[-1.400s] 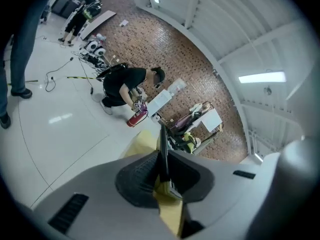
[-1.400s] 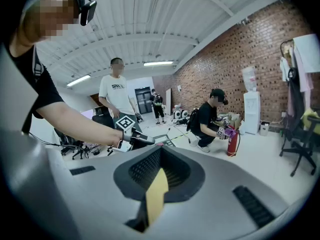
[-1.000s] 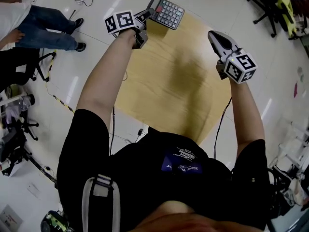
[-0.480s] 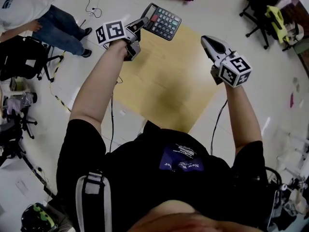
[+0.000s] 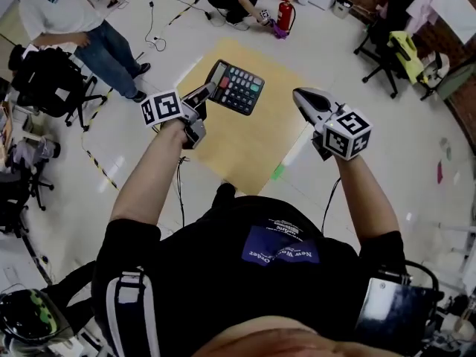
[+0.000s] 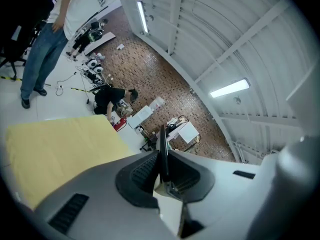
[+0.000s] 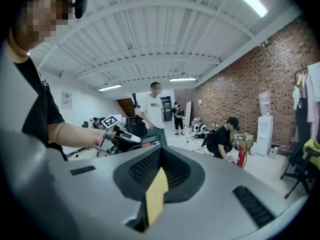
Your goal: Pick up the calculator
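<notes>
Task object: calculator [image 5: 235,87], off the yellow table [image 5: 245,143] and held in the air above its far-left part, key face up.
Left gripper [image 5: 210,90]: clamped on the calculator's left edge; its own view shows a thin dark slab edge-on between the pads.
Right gripper [image 5: 299,95]: jaws together, nothing between them.
Bearing: the calculator reaches right and far from the left jaws, so its weight hangs beyond the grip.
Nearer hand: the left, in contact; the right is well apart, to the calculator's right.
Assessment: pick-up appears done.
Risk: an edge grip may let the body droop or pivot.
</notes>
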The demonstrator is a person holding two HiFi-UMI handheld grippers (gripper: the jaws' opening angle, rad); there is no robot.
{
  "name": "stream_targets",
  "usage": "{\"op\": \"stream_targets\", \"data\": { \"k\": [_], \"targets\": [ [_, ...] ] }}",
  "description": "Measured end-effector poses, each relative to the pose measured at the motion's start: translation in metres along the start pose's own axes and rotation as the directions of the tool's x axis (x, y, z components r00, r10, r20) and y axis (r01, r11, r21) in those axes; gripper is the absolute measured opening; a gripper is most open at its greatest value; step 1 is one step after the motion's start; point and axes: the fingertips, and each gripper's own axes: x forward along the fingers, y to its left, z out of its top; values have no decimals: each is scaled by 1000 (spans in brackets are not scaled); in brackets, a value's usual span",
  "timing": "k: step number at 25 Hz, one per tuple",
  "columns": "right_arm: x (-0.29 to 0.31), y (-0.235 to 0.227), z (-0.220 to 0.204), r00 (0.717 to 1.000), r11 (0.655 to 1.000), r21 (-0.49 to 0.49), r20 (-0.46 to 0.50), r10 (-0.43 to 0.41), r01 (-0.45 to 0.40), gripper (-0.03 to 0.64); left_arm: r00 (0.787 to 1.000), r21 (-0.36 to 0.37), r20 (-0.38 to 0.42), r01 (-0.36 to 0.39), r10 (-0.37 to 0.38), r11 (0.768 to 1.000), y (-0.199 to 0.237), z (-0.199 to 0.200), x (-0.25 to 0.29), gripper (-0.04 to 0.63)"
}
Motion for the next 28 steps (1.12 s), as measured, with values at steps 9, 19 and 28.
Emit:
{"op": "stream_targets", "data": {
  "k": [9, 19, 28],
  "targets": [
    [-74, 105, 5, 998, 997, -55, 34, 54, -52, -15, 1000, -21, -17, 18, -19, 1000, -66, -111, -109, 55],
    [-81, 136, -10, 995, 996, 76, 86, 49, -56, -15, 999, -132, 43, 18, -13, 991, -67, -126, -176, 55],
    [-30, 196, -26, 992, 993, 113, 127, -2, -13, -15, 999, -145, 43, 9, -3, 989, -3, -119, -260, 55]
  ]
}}
